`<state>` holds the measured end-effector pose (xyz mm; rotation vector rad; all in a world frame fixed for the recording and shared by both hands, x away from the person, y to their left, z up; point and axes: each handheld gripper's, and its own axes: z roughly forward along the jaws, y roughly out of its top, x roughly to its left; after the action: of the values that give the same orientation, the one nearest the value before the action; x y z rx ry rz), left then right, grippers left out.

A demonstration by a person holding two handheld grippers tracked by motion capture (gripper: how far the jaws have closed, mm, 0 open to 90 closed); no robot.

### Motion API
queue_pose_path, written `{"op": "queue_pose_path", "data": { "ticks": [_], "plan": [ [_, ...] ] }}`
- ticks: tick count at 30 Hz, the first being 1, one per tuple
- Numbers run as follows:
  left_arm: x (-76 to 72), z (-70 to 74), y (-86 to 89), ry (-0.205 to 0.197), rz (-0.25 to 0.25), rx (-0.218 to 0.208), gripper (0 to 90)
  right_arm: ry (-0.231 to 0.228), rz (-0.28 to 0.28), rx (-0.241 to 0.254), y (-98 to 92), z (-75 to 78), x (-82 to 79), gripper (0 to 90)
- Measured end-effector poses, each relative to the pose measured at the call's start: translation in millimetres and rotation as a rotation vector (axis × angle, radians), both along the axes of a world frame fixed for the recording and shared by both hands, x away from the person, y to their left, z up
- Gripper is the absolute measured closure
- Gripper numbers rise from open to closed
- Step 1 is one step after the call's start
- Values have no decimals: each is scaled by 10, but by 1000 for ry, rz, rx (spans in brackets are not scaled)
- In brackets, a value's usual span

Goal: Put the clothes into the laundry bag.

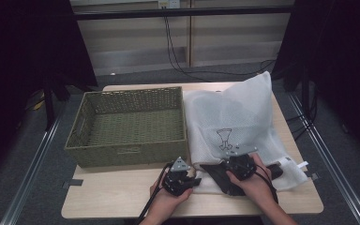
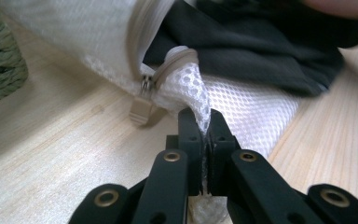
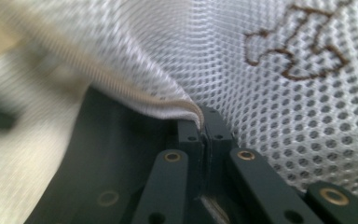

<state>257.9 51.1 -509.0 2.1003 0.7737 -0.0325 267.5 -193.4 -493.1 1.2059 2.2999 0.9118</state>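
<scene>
White mesh laundry bag (image 1: 243, 122), soft and light, lies right of the basket (image 1: 131, 124) as your left gripper (image 2: 204, 122) and right gripper (image 3: 200, 122) pinch its zipper hem, the firmest hold, around dark clothing (image 2: 261, 51).

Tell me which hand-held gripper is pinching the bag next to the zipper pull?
The left hand-held gripper. Its jaws pinch the white mesh bag just beside the beige zipper pull; the right hand-held gripper pinches the bag's upper edge near the brown drawing.
</scene>
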Motion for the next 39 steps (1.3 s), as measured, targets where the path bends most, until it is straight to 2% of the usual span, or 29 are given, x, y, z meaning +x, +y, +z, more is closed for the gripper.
{"op": "queue_pose_path", "data": {
  "ticks": [3,4,5,7,8,9,11,12,14,15,16,19,21,22,23,25,27,28,32,34,36,39],
  "plan": [
    [2,0,2,3,-7,-3,880,-54,-74,-47,33,-20,192,886],
    [2,0,2,4,-6,-3,880,-85,-107,-83,35,-31,274,886],
    [4,0,3,5,-7,-2,880,-98,-124,-88,26,-44,331,886],
    [3,0,1,0,-4,-1,877,-86,-138,-49,5,-31,369,883],
    [5,-1,2,-3,-2,0,875,-84,-122,14,-6,22,335,881],
    [8,-2,3,0,3,-3,872,-101,-78,58,-40,88,277,879],
    [16,-6,3,5,9,-8,867,-124,-38,104,-109,243,130,876],
    [19,-8,1,8,14,-13,865,-152,-16,136,-176,368,-3,869],
    [15,-7,-1,5,22,-11,863,-187,-18,164,-290,516,-228,869],
    [11,-7,-3,3,26,-11,862,-172,-5,170,-357,541,-335,869],
    [9,-5,-4,3,28,-8,860,-135,4,151,-409,512,-409,871],
    [22,-7,0,6,26,-8,858,-27,5,132,-461,324,-433,874],
    [25,-8,1,10,28,-11,858,32,-5,83,-442,149,-379,875],
    [25,-8,1,9,27,-10,858,65,-15,81,-414,62,-326,876],
    [22,-7,0,4,24,-7,859,76,-22,71,-394,29,-288,878],
    [21,-6,-1,3,23,-6,867,66,-36,62,-350,4,-170,880],
    [26,-4,4,7,20,-4,872,73,-92,48,-296,15,-52,882],
    [28,-5,7,14,22,-10,874,75,-130,63,-251,8,36,882],
    [30,-5,15,21,20,-16,878,43,-219,96,-145,-17,364,883],
    [32,-5,16,22,20,-17,878,11,-246,102,-129,-54,496,883],
    [37,-7,19,21,19,-17,877,-14,-248,112,-128,-74,555,881],
    [43,-7,31,29,32,-18,871,-40,-227,127,-170,-39,492,876]
  ]
}}
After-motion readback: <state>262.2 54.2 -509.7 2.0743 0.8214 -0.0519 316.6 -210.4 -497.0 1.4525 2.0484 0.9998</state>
